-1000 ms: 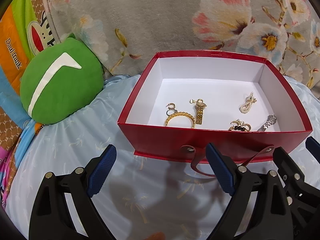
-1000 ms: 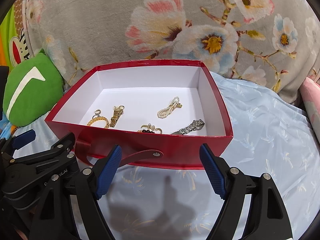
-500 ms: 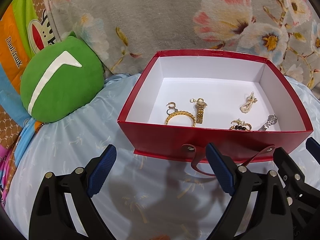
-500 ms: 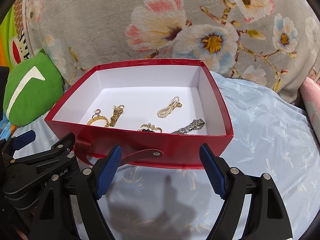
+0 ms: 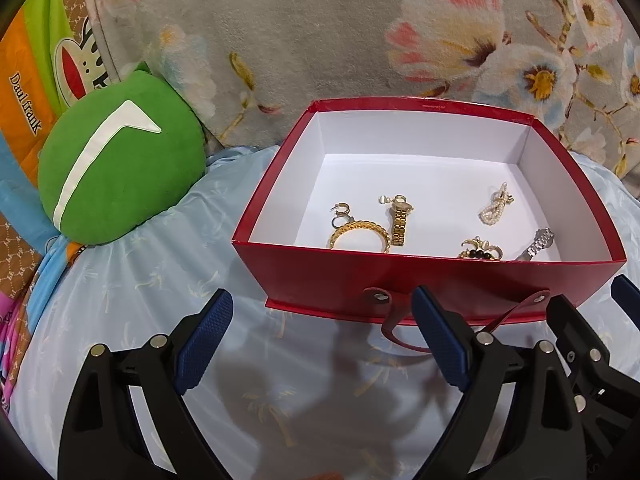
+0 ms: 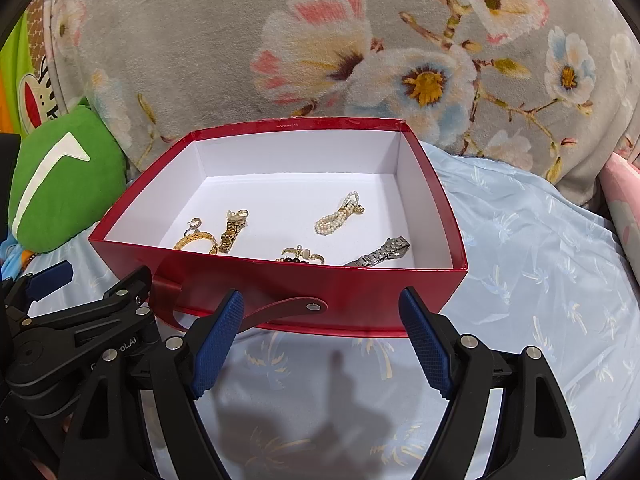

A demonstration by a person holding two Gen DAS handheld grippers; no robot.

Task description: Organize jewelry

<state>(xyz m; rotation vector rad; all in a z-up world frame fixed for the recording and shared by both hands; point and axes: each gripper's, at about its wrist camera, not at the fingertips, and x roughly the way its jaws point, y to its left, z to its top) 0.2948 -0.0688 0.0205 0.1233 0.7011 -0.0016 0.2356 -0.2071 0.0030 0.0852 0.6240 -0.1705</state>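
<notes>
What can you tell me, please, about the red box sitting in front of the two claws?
The red box is an open, lidless rectangular box, apparently glossy card, red outside and plain white inside. It sits upright on the light blue sheet, its far side close to the floral blanket. A red strap handle, fixed by metal studs, hangs from its near wall. Inside lie a gold bangle, a gold watch, a pearl piece and a silver watch. Neither claw touches it.
</notes>
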